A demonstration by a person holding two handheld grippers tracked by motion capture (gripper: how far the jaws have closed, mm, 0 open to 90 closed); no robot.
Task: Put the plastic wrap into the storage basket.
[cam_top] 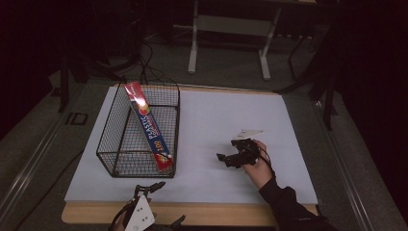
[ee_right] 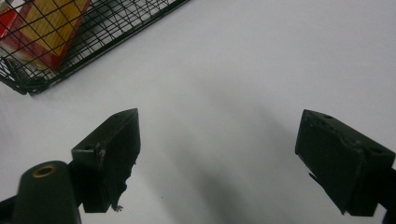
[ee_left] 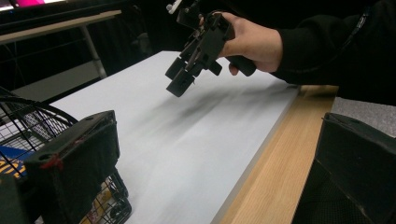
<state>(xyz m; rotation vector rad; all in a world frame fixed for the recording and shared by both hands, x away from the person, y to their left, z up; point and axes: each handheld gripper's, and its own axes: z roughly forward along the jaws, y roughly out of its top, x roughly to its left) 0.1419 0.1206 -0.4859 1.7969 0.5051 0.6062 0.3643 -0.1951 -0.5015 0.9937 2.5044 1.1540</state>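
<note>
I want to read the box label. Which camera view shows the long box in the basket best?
The high view: the box leans whole in the wire basket, label readable. The right gripper view shows one end through the wire; the left gripper view, just a sliver.

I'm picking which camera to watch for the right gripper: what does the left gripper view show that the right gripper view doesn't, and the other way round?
The left gripper view alone shows the person's hand holding the right gripper above the sheet, plus the table's wooden edge.
The right gripper view alone looks between that gripper's open jaws at bare sheet.
Both share the white sheet, the wire basket and the box in it.
</note>
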